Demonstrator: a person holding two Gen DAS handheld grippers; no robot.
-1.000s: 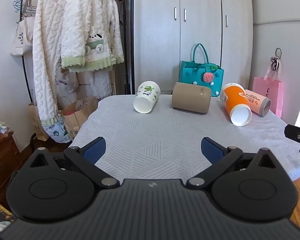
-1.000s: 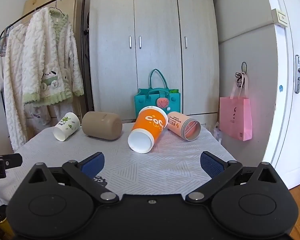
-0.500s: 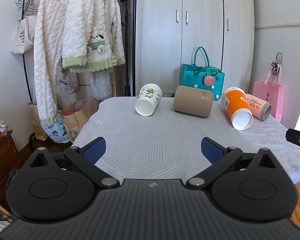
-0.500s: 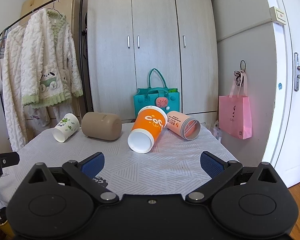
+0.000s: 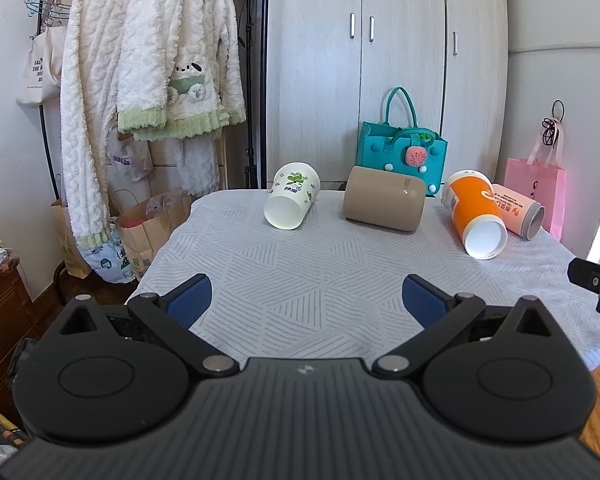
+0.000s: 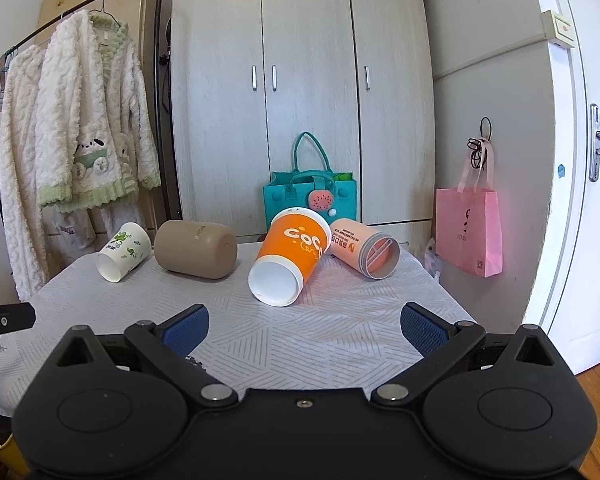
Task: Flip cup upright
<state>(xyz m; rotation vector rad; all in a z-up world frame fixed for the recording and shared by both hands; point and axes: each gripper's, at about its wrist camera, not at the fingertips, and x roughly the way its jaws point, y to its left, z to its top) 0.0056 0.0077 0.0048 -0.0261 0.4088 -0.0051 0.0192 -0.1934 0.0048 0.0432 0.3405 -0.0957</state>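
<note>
Your left gripper [image 5: 307, 300] and right gripper [image 6: 305, 328] both hang spread wide over the near table [image 5: 320, 280] edge, holding nothing. Four cups lie tipped at the far side: white cup [image 5: 292, 201], tan cup [image 5: 384, 204], orange cup [image 6: 290, 256] resting against pink cup [image 6: 364, 247].

- Left wrist view: from the desk's [image 5: 320, 280] near edge, left of centre, facing the wardrobe [image 5: 380, 60].
- Right wrist view: same edge, further right, same heading.
- Both share the desk and wardrobe.
</note>
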